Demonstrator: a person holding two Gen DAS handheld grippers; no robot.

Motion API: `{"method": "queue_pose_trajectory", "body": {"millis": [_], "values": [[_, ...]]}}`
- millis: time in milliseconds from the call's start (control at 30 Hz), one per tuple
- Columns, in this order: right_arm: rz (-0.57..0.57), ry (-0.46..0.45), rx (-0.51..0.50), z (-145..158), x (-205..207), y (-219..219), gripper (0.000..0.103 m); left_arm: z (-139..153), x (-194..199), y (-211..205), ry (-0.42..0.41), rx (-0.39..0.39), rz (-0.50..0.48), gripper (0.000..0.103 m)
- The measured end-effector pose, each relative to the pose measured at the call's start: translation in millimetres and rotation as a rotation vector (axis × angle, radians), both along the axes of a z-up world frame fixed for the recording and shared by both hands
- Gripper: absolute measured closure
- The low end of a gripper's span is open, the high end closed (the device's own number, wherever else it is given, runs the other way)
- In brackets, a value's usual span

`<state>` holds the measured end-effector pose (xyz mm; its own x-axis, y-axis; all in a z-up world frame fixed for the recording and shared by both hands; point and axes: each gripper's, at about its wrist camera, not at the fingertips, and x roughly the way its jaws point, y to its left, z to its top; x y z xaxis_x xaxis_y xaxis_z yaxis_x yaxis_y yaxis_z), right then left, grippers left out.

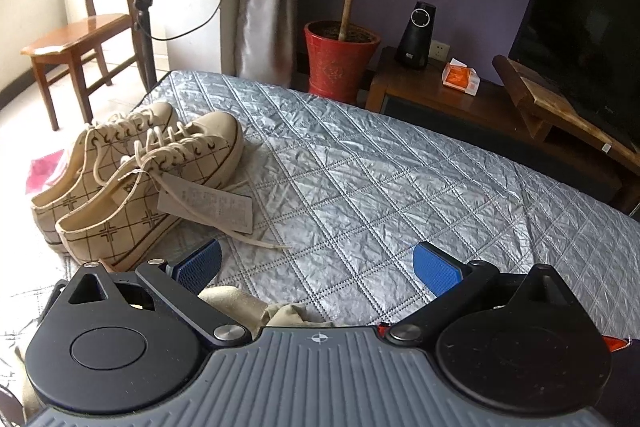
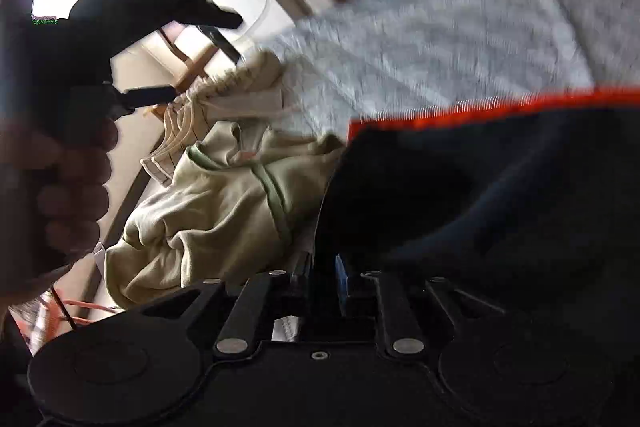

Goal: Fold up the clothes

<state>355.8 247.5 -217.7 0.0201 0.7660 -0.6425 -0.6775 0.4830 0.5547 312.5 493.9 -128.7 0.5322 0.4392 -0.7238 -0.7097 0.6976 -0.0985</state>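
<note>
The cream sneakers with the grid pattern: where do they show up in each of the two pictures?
Left wrist view: the sneakers sit at left on the quilted grey cover, paper tag attached.
Right wrist view: blurred and tilted, left of centre, above the crumpled beige garment.
Shared landmark: the quilted grey cover they rest on.

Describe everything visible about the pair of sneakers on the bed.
The sneakers are cream canvas with a brown grid and cross print, pale rubber soles and toe caps, and cream laces. They lie side by side, touching, toes pointing away, on the quilted grey bedspread near its left edge. A paper tag hangs from the nearer shoe's laces.
</note>
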Motion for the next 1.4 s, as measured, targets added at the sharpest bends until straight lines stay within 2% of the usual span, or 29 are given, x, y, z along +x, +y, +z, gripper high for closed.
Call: {"method": "queue_pose_trajectory", "body": {"millis": [67,167,233,300,367,400,500,633,733,767,800,833,867,900,1033,1167,1333,1400], "values": [[-0.026,-0.094,0.023,15,-4,-14,0.068,-1,-1,2,-0.003,-0.008,0.009,0.000],[0.003,-0.246,-0.013,30,-13,-21,0.060,0,-2,3,-0.007,-0.010,0.017,0.000],[0.009,-0.282,-0.071,33,-7,-14,0.056,0,-1,1,-0.003,0.002,0.016,0.000],[-0.030,-0.269,-0.072,36,11,-1,0.056,0,0,0,0.002,0.014,0.013,0.000],[-0.045,-0.255,-0.097,38,29,21,0.050,0,1,0,0.003,0.015,0.014,0.000],[-0.048,-0.277,-0.104,40,31,30,0.050,1,1,1,0.000,0.014,0.017,0.000],[0.034,-0.333,-0.145,35,27,63,0.047,3,-2,4,-0.010,0.014,0.032,0.000],[0.196,-0.427,-0.268,13,16,101,0.047,4,-5,9,-0.017,0.006,0.048,0.000],[0.273,-0.500,-0.365,-3,9,110,0.048,4,-7,13,-0.023,-0.009,0.057,0.000],[0.280,-0.502,-0.377,-8,11,110,0.051,4,-8,14,-0.026,-0.014,0.058,0.000],[0.285,-0.502,-0.388,-13,14,109,0.065,5,-8,14,-0.029,-0.018,0.057,0.000],[0.280,-0.495,-0.394,-17,17,108,0.073,5,-8,14,-0.030,-0.020,0.056,0.000],[0.265,-0.492,-0.389,-20,20,105,0.087,5,-8,13,-0.032,-0.022,0.054,0.000],[0.244,-0.484,-0.377,-21,22,100,0.089,5,-8,13,-0.032,-0.023,0.052,0.000],[0.110,-0.355,-0.258,-11,38,75,0.093,6,-8,12,-0.034,-0.025,0.049,0.000],[0.024,-0.281,-0.135,12,46,65,0.093,5,-10,15,-0.038,-0.033,0.062,0.000],[0.102,-0.282,-0.189,4,37,84,0.092,5,-8,12,-0.033,-0.028,0.049,0.000],[0.124,-0.275,-0.228,-13,35,89,0.086,4,-7,11,-0.032,-0.027,0.045,0.000]]}}
